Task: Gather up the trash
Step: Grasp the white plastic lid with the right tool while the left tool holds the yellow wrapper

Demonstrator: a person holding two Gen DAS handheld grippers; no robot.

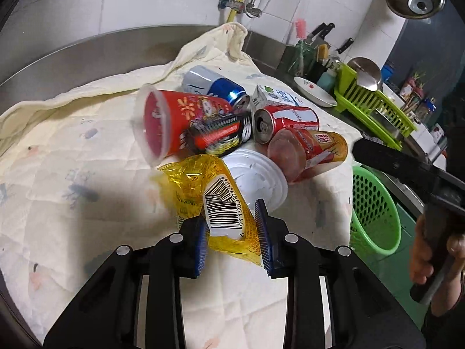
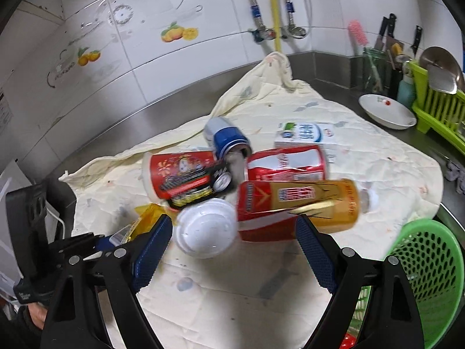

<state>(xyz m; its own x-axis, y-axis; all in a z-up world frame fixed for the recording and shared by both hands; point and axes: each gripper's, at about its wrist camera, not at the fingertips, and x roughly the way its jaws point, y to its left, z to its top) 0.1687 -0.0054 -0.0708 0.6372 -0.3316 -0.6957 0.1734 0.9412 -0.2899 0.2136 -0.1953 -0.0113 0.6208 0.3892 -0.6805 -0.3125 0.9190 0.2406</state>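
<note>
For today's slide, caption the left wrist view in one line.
Left claw grips a crinkled yellow plastic wrapper before a pile of cans and cups.

Bright, even light; fisheye-warped, blurred edges

White tiled wall [image 2: 203, 67] with fruit decals backs a steel counter [image 1: 87, 55].

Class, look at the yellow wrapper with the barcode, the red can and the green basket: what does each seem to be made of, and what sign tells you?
Yellow wrapper: thin plastic film, glossy and see-through, by its crinkles and glints.
Red can: probably aluminium, printed and shiny, with a bare metal top and pull-tab opening.
Green basket: moulded plastic, even colour, walls pierced with regular holes.
</note>
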